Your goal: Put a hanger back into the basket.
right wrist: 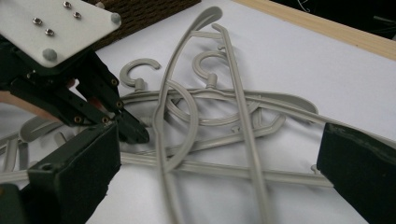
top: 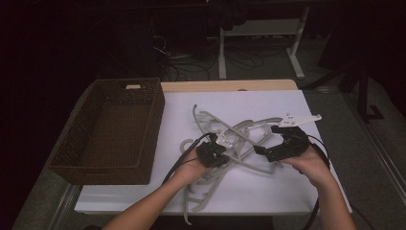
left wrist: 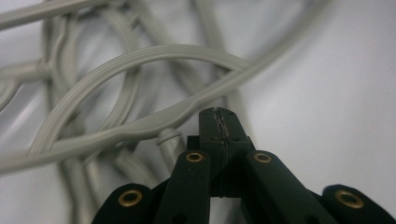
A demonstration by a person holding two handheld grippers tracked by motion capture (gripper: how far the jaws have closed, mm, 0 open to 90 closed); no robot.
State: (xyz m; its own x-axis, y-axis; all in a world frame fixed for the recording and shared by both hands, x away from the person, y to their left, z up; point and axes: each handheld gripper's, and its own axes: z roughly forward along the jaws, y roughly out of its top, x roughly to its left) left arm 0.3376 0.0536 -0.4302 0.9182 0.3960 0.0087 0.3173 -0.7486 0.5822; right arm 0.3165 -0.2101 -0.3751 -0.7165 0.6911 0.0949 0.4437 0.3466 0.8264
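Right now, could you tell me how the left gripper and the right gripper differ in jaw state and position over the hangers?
The left gripper has its jaws closed tip to tip with nothing between them, while the right gripper holds its jaws wide apart. The left gripper's tips sit low against the pile of grey hangers, right beside one hanger's bar; the right gripper sits at the pile's right edge, its jaws spanning several bars without pressing any. Both are black, hand-held and point at the same tangled pile.
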